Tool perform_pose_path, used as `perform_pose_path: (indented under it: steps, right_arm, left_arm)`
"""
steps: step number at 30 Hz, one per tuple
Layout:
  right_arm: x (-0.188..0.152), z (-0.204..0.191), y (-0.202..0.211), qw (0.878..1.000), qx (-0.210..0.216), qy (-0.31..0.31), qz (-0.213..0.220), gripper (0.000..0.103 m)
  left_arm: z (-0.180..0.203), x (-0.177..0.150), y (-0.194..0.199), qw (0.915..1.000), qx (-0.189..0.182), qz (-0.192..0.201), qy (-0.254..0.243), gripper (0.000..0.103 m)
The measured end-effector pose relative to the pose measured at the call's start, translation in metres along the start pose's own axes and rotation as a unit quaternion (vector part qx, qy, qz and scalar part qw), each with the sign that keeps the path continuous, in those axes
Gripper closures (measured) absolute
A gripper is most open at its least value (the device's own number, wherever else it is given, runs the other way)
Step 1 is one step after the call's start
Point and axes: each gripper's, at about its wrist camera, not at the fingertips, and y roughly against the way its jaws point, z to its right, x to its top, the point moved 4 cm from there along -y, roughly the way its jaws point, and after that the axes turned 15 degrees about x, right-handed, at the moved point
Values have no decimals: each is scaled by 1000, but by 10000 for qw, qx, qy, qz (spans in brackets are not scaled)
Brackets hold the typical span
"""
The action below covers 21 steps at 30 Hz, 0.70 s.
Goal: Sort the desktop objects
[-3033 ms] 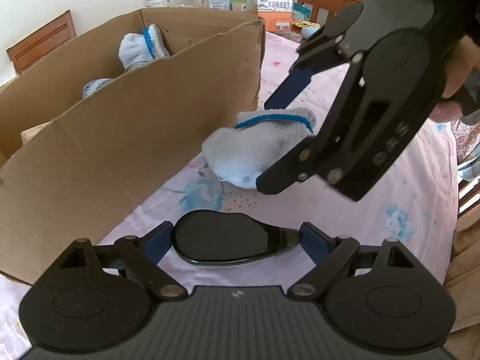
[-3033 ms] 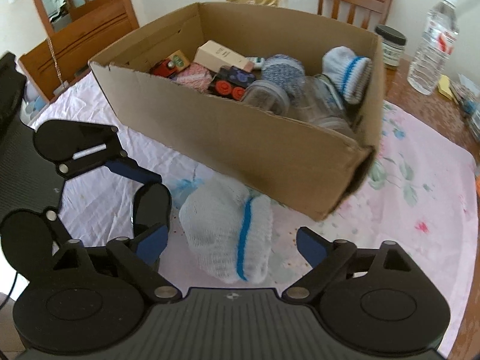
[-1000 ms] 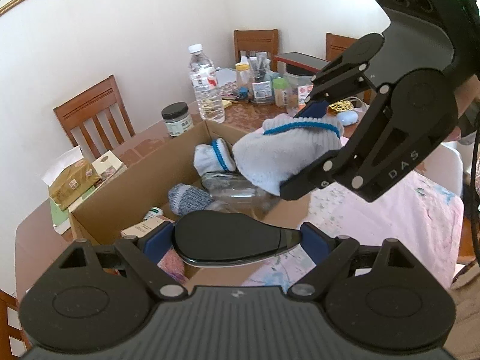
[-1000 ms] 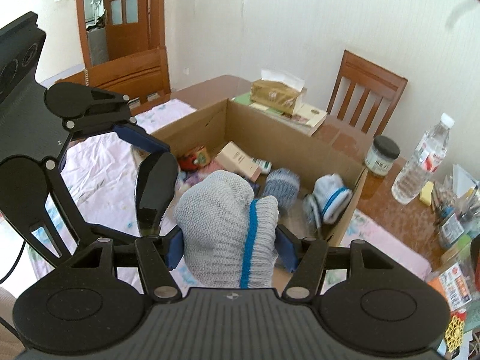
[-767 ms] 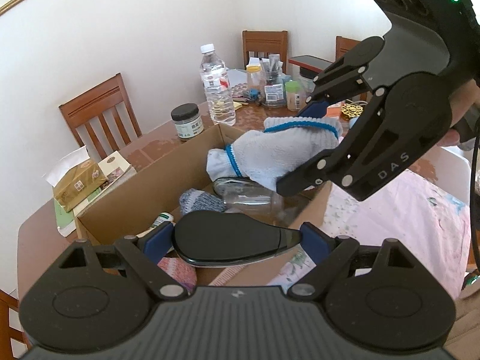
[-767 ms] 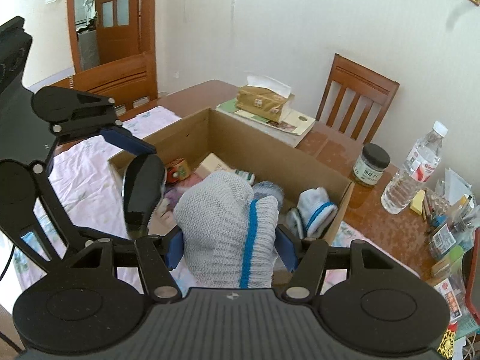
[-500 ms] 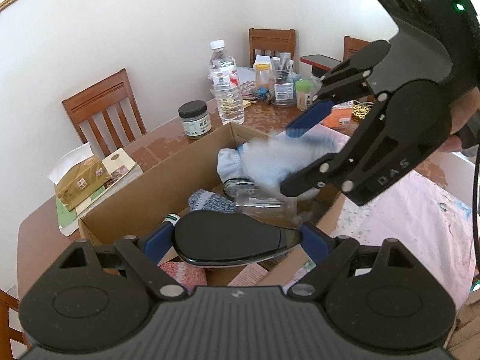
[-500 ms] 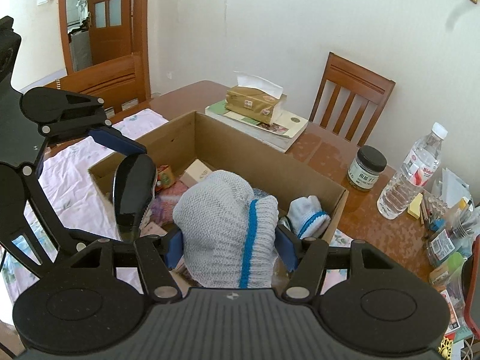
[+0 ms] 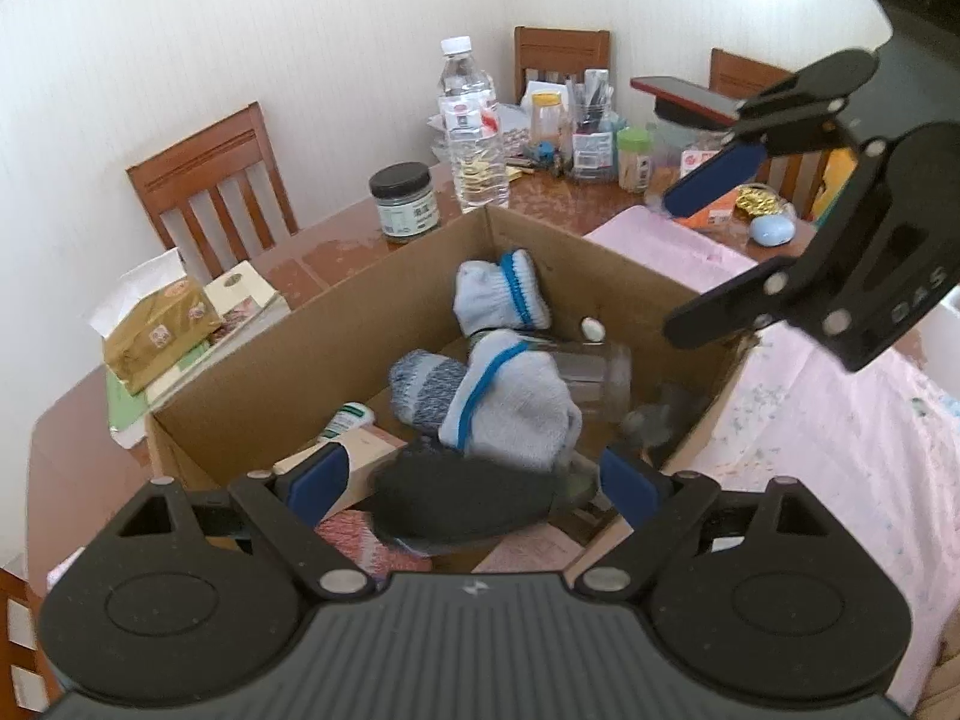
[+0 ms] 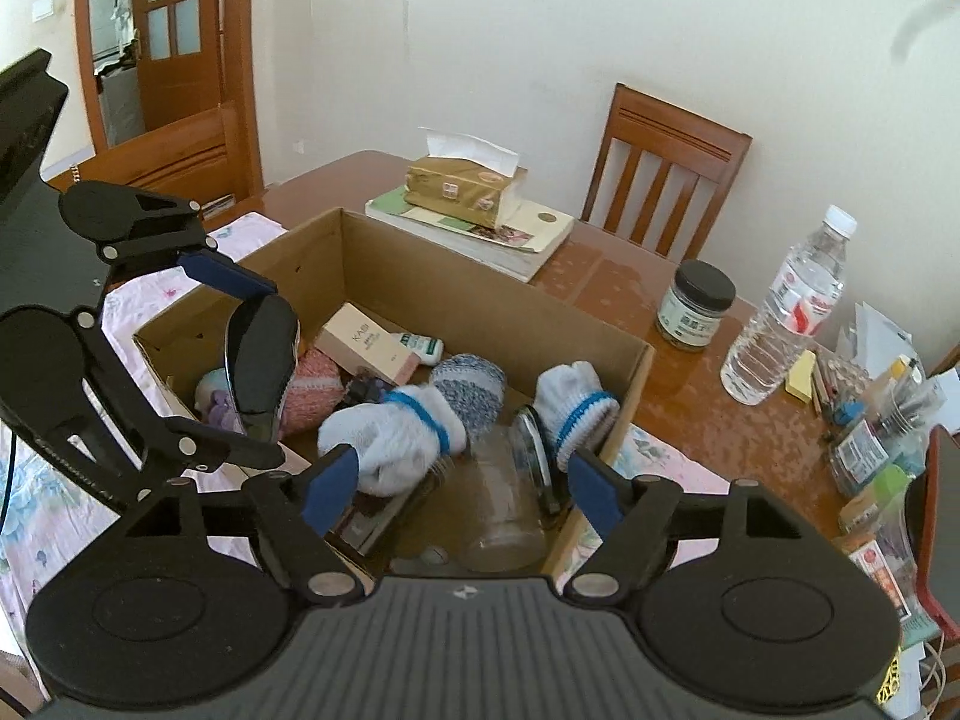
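The right gripper point(image 10: 456, 483) hangs above the near end of the cardboard box point(image 10: 480, 294), its fingers spreading further apart with nothing pinched between them. The blue-banded white sock point(image 10: 396, 435) lies loose inside the box just below and ahead of its left finger, long axis running across the gripper's line, cuff toward the grey knitted roll point(image 10: 471, 387). The left gripper point(image 9: 474, 480) hovers over the same end of the box with its fingers spread wide around a black computer mouse point(image 9: 465, 507); whether the pads press on it I cannot tell, and its blurred outline suggests it may be dropping. The mouse sits directly above the box's contents, so that hand needs only to let go, judging by its position; the desk point(image 10: 690, 420) beyond holds clutter.
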Motion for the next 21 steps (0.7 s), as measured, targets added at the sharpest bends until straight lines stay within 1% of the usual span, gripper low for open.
perform_pose_path:
  steps: [3,4,9,13,17,21]
  right_arm:
    - [-1,1,2,10000,-32,-35,27,20]
    - [-1,1,3,10000,-31,-59,40,19]
    - [-1,-2,4,9999,-26,-136,32,15]
    - [-2,-6,4,9997,-83,-247,-5,12]
    - [-3,-8,5,9990,-142,-431,9,5]
    - [-3,-10,9,9979,-197,-616,11,1]
  left_arm:
    - [1,-1,0,10000,51,-36,-47,10]
    - [1,-1,0,10000,77,-40,-50,8]
    - [0,-2,8,9997,231,14,-13,4]
    - [-3,-5,15,9994,312,-33,142,4]
    - [-8,-7,23,9983,425,-149,376,4]
    - [-11,-9,33,9968,522,-220,559,3]
